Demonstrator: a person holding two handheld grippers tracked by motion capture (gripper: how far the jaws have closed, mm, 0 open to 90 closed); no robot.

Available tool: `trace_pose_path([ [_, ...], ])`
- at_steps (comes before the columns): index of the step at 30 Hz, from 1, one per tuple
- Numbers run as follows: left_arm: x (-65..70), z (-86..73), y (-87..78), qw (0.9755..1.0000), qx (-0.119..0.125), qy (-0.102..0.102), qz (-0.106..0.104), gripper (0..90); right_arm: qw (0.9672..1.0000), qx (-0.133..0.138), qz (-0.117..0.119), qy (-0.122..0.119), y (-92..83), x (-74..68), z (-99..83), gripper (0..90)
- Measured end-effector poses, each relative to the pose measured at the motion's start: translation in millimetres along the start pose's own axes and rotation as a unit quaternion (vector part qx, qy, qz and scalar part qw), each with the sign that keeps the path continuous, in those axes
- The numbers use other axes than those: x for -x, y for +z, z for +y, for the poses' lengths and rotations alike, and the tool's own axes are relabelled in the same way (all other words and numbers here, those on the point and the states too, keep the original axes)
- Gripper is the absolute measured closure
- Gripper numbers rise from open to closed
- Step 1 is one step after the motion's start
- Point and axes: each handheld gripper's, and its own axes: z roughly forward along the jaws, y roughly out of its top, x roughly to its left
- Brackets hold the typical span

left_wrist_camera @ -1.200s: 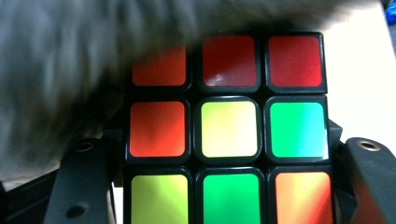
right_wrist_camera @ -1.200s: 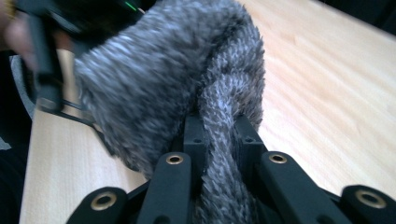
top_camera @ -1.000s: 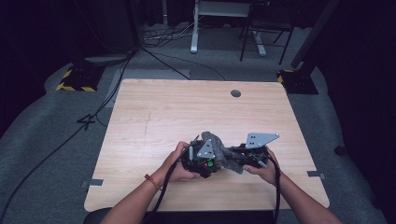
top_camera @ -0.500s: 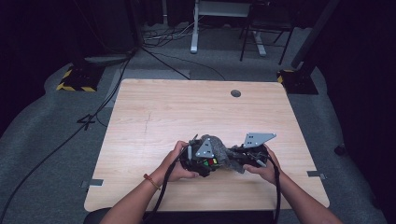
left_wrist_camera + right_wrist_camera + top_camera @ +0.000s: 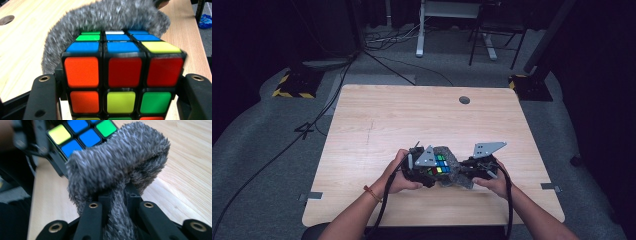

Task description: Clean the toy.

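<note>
Desk (image 5: pixel 377 120) of pale wood fills the middle of the high view, and near its front edge I have both hands drawn close together. My left tool (image 5: pixel 424 170) sits under my left hand and carries the multicoloured puzzle cube with black edges (image 5: pixel 439 165), whose blue, green and yellow squares face up. My right tool (image 5: pixel 467 172) comes in from the other side, and the grey fuzzy cloth (image 5: pixel 457 172) lies between the two tools, touching the cube. A grey three-cornered plate tops each tool. A round hole sits in the desk near its far edge, well apart from my hands.

In the left gripper view, the left tool (image 5: pixel 120 100) has its black jaws pressed against the two flanks of the cube (image 5: pixel 122 75), pinching it. The face towards the camera shows orange, red, yellow-green and green squares; the top face shows blue, green, yellow and one white square. The cloth (image 5: pixel 105 17) curls over the far edge of the cube's top and down its left side.

In the right gripper view, the right tool (image 5: pixel 120 206) has its jaws pressed together on a bunched strand of the cloth (image 5: pixel 117 170), which loops up into a thick fold. Behind that fold the cube (image 5: pixel 80 132) shows yellow, blue and green squares, with the cloth lying against it.
</note>
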Motion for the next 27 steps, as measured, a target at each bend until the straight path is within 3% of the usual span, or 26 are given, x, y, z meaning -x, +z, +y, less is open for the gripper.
trace_pose_path([
  [2,0.5,-0.8,1.3,1.0000,-0.004,0.001,0.001,32.8,0.9997,0.020,0.012,0.007,-2.8,0.4,0.7,79.7],
  [8,1.0,-0.7,2.2,0.9999,-0.012,0.006,0.000,31.7,0.9995,0.027,0.013,-0.006,-4.8,-4.0,2.5,79.7],
  [10,2.4,-0.7,4.8,0.9995,-0.028,0.011,0.007,32.8,0.9992,0.036,0.016,-0.006,-6.6,-5.0,4.0,79.8],
  [14,4.5,-0.1,5.8,0.9994,-0.025,0.019,0.012,33.0,0.9992,0.033,0.009,-0.020,-8.2,-9.4,6.8,79.8],
  [18,3.1,1.3,3.6,0.9998,-0.013,0.010,0.011,33.2,0.9991,0.038,0.002,-0.018,-9.7,-8.0,7.4,79.7],
  [23,2.0,1.6,2.1,0.9999,-0.006,0.005,0.012,33.3,0.9993,0.002,-0.023,-0.031,-0.6,-9.6,4.4,79.7],
  [27,1.3,2.9,-1.1,0.9999,0.000,0.002,0.014,33.3,0.9989,-0.027,-0.029,-0.027,8.1,-7.4,-1.2,79.7],
])
